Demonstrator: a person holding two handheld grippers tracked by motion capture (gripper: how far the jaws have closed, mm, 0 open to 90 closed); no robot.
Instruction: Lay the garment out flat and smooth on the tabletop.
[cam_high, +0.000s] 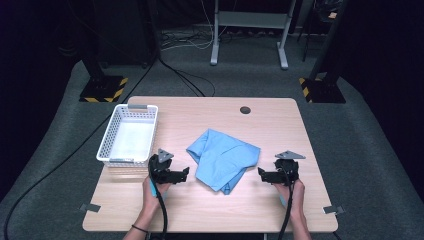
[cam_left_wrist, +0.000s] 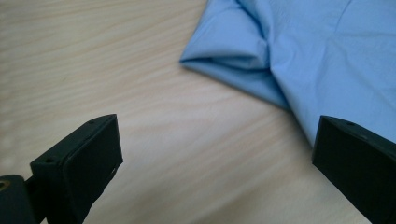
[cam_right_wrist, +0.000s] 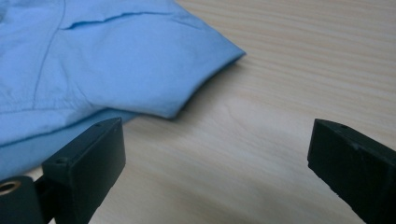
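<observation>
A crumpled light blue cloth (cam_high: 224, 159) lies in the middle of the wooden table (cam_high: 210, 210). My left gripper (cam_high: 186, 173) sits just left of it, jaws open and pointing toward the cloth, nothing between them. My right gripper (cam_high: 260, 172) sits just right of the cloth, open too and facing it. In the left gripper view the blue cloth (cam_left_wrist: 308, 56) fills the upper right, its folded corner ahead of the open left gripper (cam_left_wrist: 215, 154). In the right gripper view the blue cloth (cam_right_wrist: 93, 60) spreads over the upper left, above the open right gripper (cam_right_wrist: 215, 154).
A white mesh basket (cam_high: 127, 135) stands at the table's left side, behind my left gripper. A dark round hole (cam_high: 245, 109) sits near the table's far edge. Black cables trail from both grippers off the near edge.
</observation>
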